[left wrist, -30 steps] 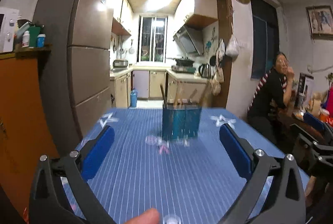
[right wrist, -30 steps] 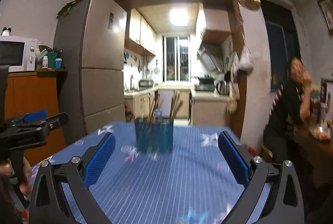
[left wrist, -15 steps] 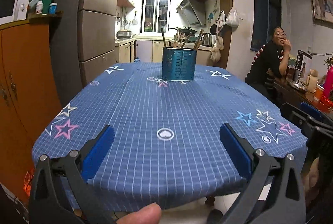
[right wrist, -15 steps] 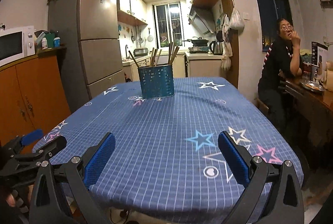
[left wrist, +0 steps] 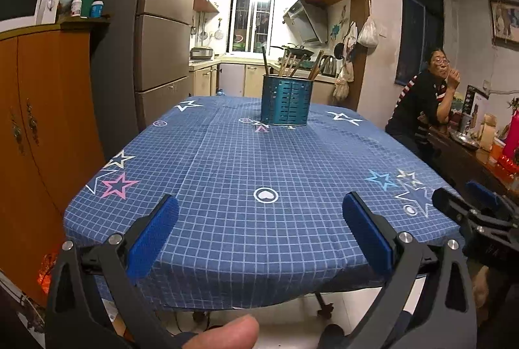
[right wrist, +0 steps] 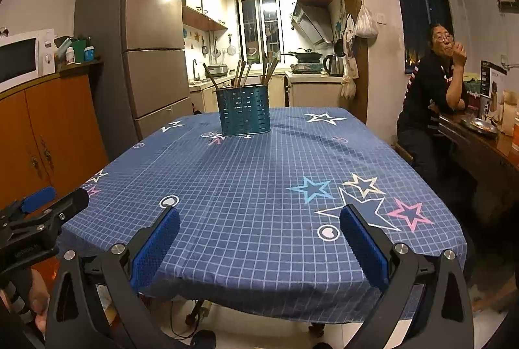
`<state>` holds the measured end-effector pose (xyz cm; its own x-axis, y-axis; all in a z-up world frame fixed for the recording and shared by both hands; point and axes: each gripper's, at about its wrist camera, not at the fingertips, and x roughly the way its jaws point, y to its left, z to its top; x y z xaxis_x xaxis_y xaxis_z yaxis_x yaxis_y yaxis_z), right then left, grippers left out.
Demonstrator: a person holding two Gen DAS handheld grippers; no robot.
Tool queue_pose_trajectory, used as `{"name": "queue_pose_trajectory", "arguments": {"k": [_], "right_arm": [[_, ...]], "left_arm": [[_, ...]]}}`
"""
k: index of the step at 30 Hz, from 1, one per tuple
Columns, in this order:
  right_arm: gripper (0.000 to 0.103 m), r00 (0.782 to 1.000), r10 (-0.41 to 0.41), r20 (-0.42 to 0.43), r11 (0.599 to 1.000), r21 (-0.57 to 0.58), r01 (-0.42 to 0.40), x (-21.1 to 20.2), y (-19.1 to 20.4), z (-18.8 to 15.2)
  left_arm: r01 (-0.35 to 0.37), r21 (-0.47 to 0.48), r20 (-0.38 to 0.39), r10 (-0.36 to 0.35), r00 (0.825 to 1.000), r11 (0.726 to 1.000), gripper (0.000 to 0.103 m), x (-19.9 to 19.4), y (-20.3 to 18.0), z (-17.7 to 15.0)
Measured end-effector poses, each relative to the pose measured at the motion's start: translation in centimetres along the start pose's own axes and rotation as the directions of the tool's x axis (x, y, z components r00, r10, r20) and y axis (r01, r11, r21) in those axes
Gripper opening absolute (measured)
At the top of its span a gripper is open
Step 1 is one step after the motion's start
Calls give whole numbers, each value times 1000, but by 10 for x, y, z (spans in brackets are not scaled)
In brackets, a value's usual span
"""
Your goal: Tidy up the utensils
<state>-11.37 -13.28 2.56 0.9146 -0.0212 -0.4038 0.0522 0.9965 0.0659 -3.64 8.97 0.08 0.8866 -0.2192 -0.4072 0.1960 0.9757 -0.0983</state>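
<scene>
Teal perforated utensil holder (left wrist: 287,100), upright at the far end of the table (right wrist: 259,186), on a blue grid tablecloth (left wrist: 246,160) printed with stars. Wooden chopsticks (left wrist: 292,65) stand in it, leaning at several angles; their number cannot be told. No loose utensil shows on the cloth, so the sorting appears finished or nearly so, and the step in hand is judged to be a rest or retreat at the near edge.

Left gripper (left wrist: 259,229): jaws spread wide, nothing between the blue pads, held just off the near table edge; a fingertip (left wrist: 223,332) of the operator shows below it. Right gripper (right wrist: 259,235): likewise spread and empty, beside the left one.

Good practice: keep both grippers level and clear of the overhanging cloth hem, since a snagged hem could drag the cloth and tip the holder. Any further reach runs straight down the bare middle of the table.

Surroundings: refrigerator (left wrist: 162,34) and orange cabinet (left wrist: 42,128) to the left, a kitchen through the doorway behind, and a seated person (right wrist: 434,89) at a side table (right wrist: 480,147) to the right. Nothing stands between grippers and holder.
</scene>
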Motion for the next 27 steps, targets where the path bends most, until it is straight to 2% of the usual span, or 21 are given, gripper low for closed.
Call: {"name": "queue_pose_trajectory", "arguments": {"k": [5,11,18,27], "right_arm": [[99,1000,-9,8,1000,4,9,-5,-1,-3],[99,1000,-1,-1,1000,7,1,-4,-4,-14],[99,1000,18,24,1000,2,-18,-11,-4,-16],[99,998,23,67,1000,-7,-23,-20,1,-15]], "left_arm": [[-33,17,17,33,999,999,98,-2,-3,-1],[0,19,6,0,1000,1000,98,0,-7,-7],[3,31,-19,-2,1000,1000,98,7,-12,-13],[-15,47,17,15,1000,999,98,-2,-15,-10]]}}
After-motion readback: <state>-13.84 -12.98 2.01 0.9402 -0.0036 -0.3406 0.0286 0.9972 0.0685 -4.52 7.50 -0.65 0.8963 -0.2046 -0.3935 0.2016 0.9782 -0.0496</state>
